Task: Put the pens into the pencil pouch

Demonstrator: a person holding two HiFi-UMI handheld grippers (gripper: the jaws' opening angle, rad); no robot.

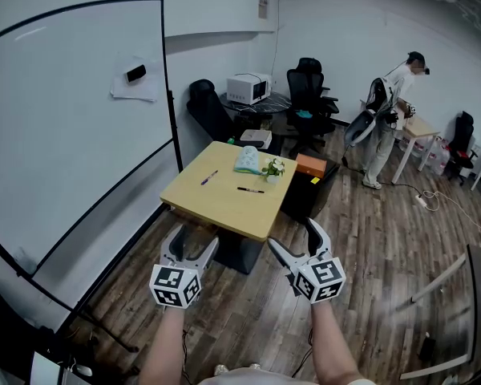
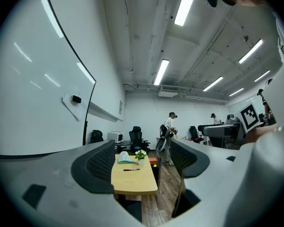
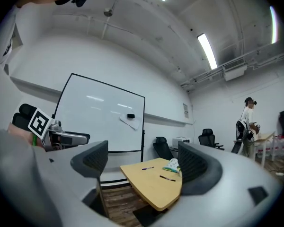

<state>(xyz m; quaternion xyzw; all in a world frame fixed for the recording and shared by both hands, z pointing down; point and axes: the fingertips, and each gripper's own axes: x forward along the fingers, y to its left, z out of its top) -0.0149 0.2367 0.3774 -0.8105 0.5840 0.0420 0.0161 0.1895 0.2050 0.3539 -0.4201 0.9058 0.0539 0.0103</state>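
While the purple pen [image 1: 209, 177] and the black pen [image 1: 251, 189] are lying apart on the wooden table [image 1: 224, 207], the person is holding the left gripper [image 1: 195, 239] and the right gripper [image 1: 291, 235] level, short of its near edge. Both have their jaws spread wide with nothing between them. The pale pouch [image 1: 247, 160] is sitting at the far side beside a small plant [image 1: 272, 169]. This looks like the approach, and next up is closing in and lowering one gripper over a pen.

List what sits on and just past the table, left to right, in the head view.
purple pen → pouch → plant → orange box. The black pen lies directly in front of the pouch, so it is left unordered.
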